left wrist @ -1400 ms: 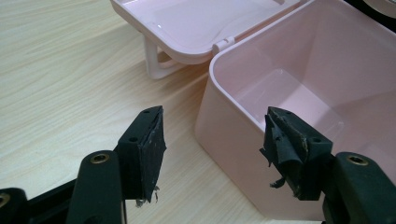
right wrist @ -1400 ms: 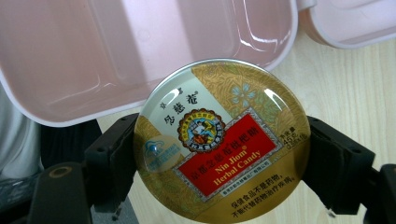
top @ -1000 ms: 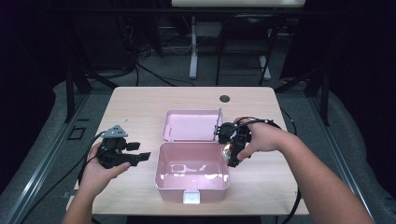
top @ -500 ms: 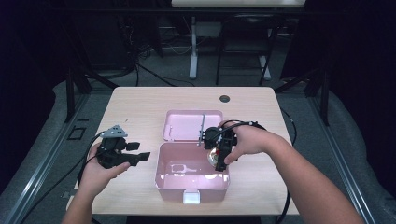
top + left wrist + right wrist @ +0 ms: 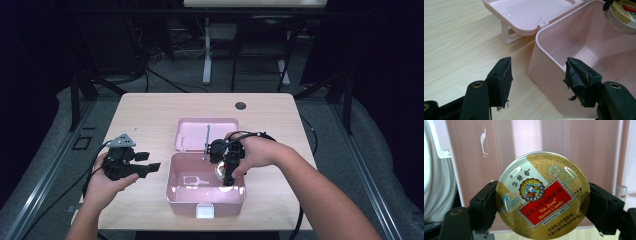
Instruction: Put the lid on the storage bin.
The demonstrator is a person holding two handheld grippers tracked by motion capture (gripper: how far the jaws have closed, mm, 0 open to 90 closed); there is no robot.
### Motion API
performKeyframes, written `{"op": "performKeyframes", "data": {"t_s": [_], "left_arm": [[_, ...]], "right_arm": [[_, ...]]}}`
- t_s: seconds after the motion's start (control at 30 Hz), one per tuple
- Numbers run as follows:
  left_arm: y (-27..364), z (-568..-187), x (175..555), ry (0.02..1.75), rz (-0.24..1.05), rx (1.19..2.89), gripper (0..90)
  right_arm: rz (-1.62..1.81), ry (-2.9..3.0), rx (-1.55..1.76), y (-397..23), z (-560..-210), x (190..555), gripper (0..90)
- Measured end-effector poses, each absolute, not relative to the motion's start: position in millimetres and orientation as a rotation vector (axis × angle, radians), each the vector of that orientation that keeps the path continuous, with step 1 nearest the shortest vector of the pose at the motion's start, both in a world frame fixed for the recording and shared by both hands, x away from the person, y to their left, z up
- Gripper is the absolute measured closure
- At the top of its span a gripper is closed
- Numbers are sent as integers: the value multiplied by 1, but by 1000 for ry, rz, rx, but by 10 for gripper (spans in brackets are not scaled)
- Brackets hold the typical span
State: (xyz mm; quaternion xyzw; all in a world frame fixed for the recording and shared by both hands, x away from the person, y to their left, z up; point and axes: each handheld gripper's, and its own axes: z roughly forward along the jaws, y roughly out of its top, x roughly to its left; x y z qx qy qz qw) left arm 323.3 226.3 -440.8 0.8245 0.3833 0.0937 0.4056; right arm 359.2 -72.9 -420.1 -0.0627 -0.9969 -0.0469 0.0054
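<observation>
- The left gripper [image 5: 150,167] sits near the table's [image 5: 150,115] left edge, jaws spread wide with nothing between them, just beside the left wall of the pink box [image 5: 172,192].
- The box stands at the table's near edge; the right gripper [image 5: 227,175] points down into its right half, jaws clamped on the rim of a round candy tin [image 5: 542,195].
- The box's lid [image 5: 192,132] lies open behind it, toward the table's middle.
</observation>
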Motion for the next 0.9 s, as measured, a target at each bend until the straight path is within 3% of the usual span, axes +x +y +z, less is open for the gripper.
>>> {"op": "performKeyframes", "data": {"t_s": [0.9], "left_arm": [[225,-443,324,967,236,2091,382]], "right_arm": [[-69,-3146,-160,-73,-452,360,196]]}}
